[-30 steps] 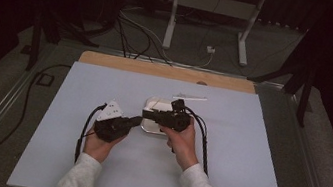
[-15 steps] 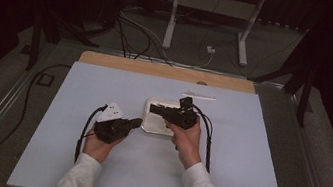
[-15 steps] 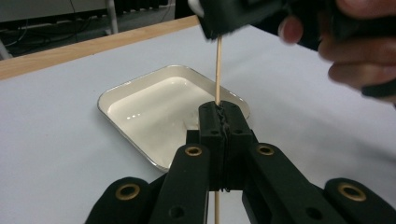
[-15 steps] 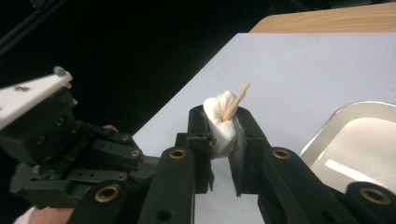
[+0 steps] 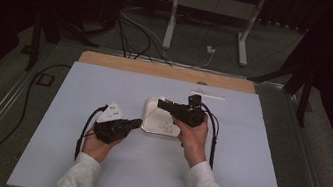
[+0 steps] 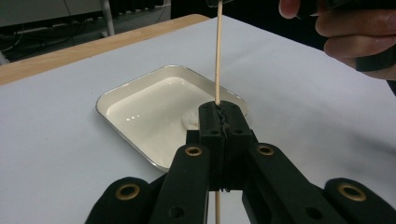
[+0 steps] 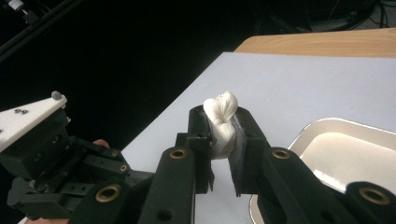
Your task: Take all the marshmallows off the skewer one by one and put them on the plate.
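Two grippers, one tray, one skewer, one white lump. All sit over a pale sheet (image 5: 68, 159) that covers the table; a strip of bare wood (image 5: 158, 69) shows along the far edge.

Left gripper (image 5: 135, 122): held low over the sheet just left of the tray, grey plate on top, cable looping back past the left hand (image 5: 95, 144). In the left gripper view its jaws are pressed together on a thin wooden skewer (image 6: 217, 56). Skewer stands upright, runs up out of frame and also pokes out below the jaws. Straight, pale tan, bare along the visible length.

Tray (image 5: 150, 121): one, rectangular with rounded corners, metal rim, cream-white inside, lying flat near the middle of the sheet. A faint whitish patch lies at the tray's near end, just behind the left jaws in that view; cannot tell what it is.

Right gripper (image 5: 161, 104): held by the right hand (image 5: 193, 138) above the tray, pointing left. In the right gripper view its jaws stand a narrow way apart, pinching a white lump (image 7: 222, 121). Lump is soft-looking, creased and folded, bulging above the jaw tips. It hangs clear of the sheet, with the tray's corner to the lower right of that view.
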A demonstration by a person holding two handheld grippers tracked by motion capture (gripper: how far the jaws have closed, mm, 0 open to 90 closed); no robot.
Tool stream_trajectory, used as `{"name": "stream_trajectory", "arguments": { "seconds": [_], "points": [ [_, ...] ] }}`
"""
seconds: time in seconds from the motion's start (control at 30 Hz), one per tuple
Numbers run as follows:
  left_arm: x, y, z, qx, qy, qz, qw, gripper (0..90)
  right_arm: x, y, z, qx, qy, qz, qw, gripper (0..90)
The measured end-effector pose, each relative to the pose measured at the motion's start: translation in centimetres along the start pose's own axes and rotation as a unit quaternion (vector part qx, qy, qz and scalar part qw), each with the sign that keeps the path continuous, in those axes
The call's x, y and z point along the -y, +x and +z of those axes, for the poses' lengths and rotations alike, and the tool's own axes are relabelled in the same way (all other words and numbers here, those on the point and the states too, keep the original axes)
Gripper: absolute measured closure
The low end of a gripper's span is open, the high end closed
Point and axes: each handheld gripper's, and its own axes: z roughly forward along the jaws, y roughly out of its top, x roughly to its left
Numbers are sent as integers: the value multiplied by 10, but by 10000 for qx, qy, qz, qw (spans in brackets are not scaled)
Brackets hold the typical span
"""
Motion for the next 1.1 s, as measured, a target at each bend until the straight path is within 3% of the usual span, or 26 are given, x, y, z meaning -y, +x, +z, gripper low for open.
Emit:
{"name": "stream_trajectory", "arguments": {
  "seconds": [0.27, 0.33, 0.37, 0.43, 0.5, 0.73, 0.87, 1.1],
  "points": [
    [0, 1, -2, 48, -22, -15, 10000, 900, -5, -2, -3, 85, -19, -5, 10000, 806],
    [1, 2, -1, -98, 154, 73, 9998, 900, -6, -2, -5, 226, -125, -23, 9997, 811],
    [3, 3, -1, -116, 205, 53, 9997, 900, -8, -4, -10, 358, -314, 36, 9989, 812],
    [6, 9, -4, -9, 35, -262, 9997, 900, -15, -11, -19, 380, -430, 143, 9982, 811],
    [4, 10, -5, -34, -21, -263, 9996, 900, -18, -10, -22, 531, -242, -107, 9982, 809],
    [1, 6, -5, -135, 0, -238, 9996, 900, -9, -15, -16, 711, 48, -284, 9971, 794],
    [1, 7, -5, -189, -16, -292, 9994, 900, 1, -22, -12, 1032, 348, -454, 9930, 785],
    [0, 6, -5, -225, -60, -344, 9991, 900, 16, -36, -8, 1316, 653, -508, 9878, 772]
  ]
}}
